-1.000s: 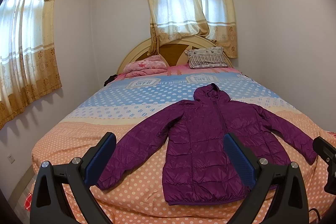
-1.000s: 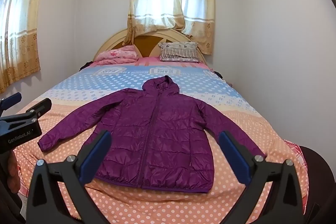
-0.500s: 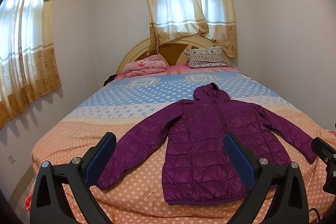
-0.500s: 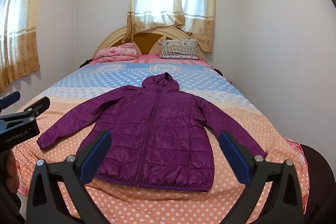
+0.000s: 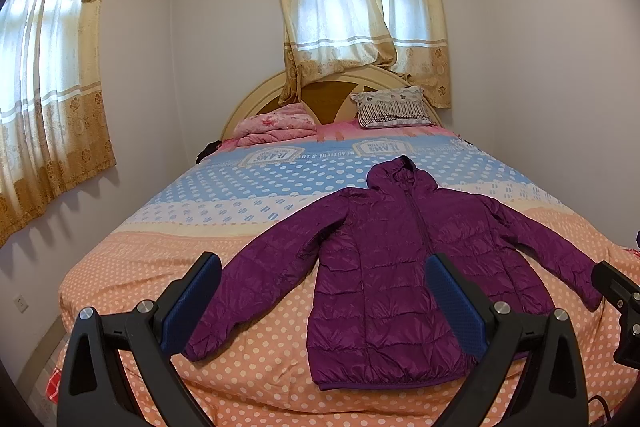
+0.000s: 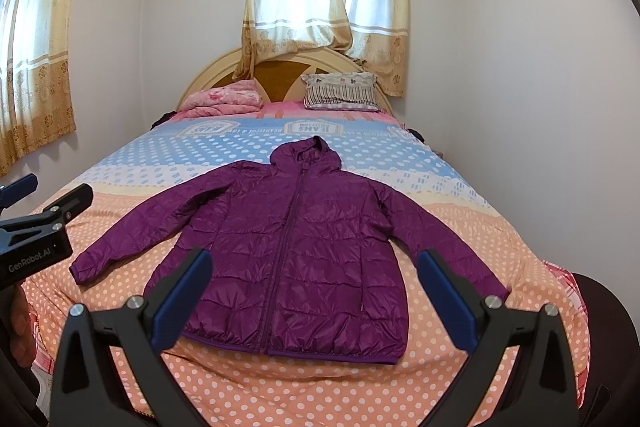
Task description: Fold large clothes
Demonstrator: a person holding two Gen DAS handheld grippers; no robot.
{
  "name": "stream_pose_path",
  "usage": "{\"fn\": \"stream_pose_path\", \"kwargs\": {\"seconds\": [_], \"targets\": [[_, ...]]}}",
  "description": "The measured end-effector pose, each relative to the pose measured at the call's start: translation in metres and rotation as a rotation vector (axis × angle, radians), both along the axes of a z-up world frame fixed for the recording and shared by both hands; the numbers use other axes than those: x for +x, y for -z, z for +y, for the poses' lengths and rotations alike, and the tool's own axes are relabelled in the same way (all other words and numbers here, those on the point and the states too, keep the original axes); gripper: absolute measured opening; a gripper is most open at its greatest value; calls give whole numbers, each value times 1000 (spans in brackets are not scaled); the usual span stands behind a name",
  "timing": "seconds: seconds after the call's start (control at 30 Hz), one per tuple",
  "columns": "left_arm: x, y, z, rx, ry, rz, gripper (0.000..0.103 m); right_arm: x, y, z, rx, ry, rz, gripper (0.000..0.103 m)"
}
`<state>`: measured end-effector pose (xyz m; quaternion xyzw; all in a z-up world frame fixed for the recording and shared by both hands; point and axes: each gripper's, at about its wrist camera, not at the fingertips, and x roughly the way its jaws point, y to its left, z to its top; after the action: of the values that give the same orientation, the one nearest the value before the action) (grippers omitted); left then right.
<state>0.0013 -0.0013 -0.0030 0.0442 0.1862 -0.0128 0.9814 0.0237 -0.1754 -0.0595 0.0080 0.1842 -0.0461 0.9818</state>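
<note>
So: purple jacket spread flat ahead of both your spread-wide, empty grippers, left gripper and right gripper, sleeves out, ready for folding.

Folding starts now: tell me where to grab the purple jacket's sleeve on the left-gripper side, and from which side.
Take the purple jacket at the cuff of that sleeve, which lies flat and angled out toward the foot of the bed. The open left gripper should come from the foot edge, one finger sliding under the cuff's free end, probably.
</note>
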Motion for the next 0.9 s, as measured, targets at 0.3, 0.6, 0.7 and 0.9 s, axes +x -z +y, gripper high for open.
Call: {"fn": "stream_pose_path", "kwargs": {"seconds": [0.3, 0.6, 0.7, 0.9], "targets": [[2, 7, -3, 6, 6, 16, 102, 5, 3, -4, 14, 2, 19, 103], [29, 37, -3, -14, 10, 83, 102, 28, 25, -36, 74, 21, 72, 103], [50, 54, -5, -15, 14, 109, 102, 48, 48, -79, 119, 103, 133, 103], [103, 90, -18, 3, 44, 165, 102, 65, 87, -171, 150, 320, 328, 102]]}}
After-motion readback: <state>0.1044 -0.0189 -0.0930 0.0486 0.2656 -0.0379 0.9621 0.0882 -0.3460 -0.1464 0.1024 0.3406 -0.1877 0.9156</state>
